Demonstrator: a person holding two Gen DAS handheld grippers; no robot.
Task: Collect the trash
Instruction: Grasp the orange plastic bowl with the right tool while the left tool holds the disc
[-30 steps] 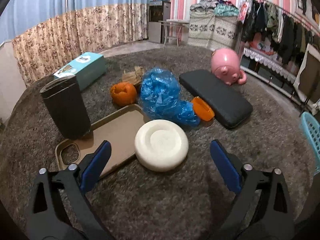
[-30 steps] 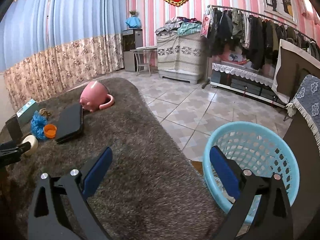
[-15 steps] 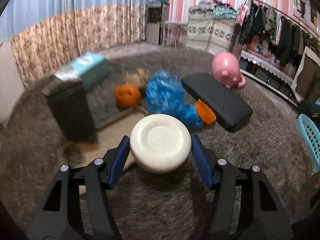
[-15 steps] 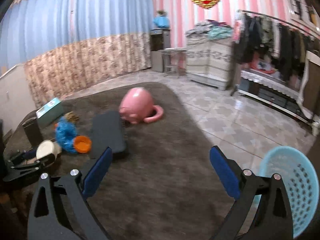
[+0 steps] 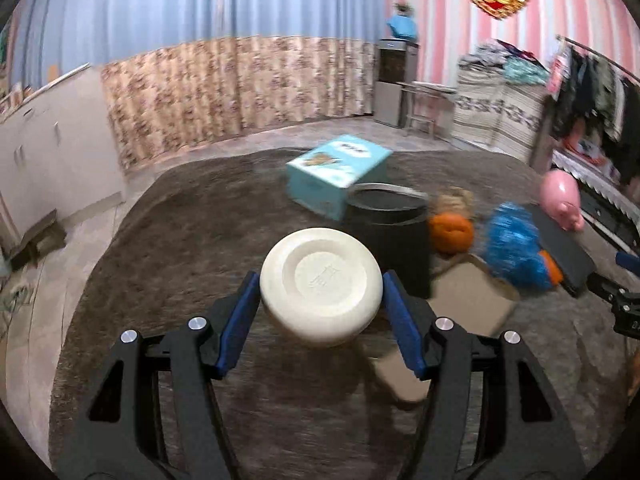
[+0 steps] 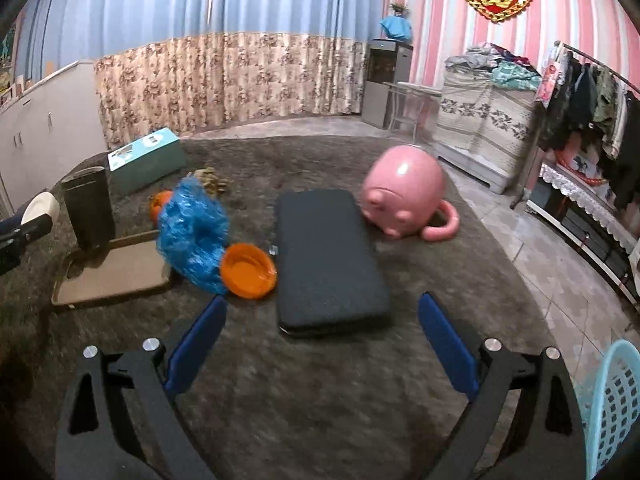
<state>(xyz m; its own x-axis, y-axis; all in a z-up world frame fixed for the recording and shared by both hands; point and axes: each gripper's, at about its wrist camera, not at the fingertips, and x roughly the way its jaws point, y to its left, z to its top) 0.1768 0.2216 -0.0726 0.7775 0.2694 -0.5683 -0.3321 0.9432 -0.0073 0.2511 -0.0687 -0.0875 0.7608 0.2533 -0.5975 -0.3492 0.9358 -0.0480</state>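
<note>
- The big brown rug (image 6: 320, 400) covered most of the floor, and all the things sat on it.
- My left claw (image 5: 320, 292) was clamped on the white bowl (image 5: 320, 280). Its blue pads (image 5: 240, 320) pressed on both sides of the upside-down bowl, which was up off the rug, in front of the bin.
- My right claw (image 6: 322, 340) hung wide above the rug with nothing between its pads. Its jaws had just been closing a little, but they were still far apart.
- The black pad (image 6: 328, 256) lay flat in front of my right claw, with the pink pig toy (image 6: 404, 192) touching its far corner.
- The light blue basket (image 6: 616, 408) showed at the right edge of the right camera's view, off the rug.
- The tan tray (image 6: 116, 272) lay flat, and the black bin (image 6: 90, 208) stood upright at its far end.
- The teal box (image 5: 336, 172) sat behind the bin.
- The crinkly blue bag (image 6: 192, 228) lay between the tray and the black pad.
- The small orange bowl (image 6: 248, 266) touched the blue bag and sat just beside the black pad.
- The orange pumpkin (image 5: 452, 234) sat just beside the bin, with a brown scrap (image 5: 454, 200) behind it. I could not tell what the scrap was.
</note>
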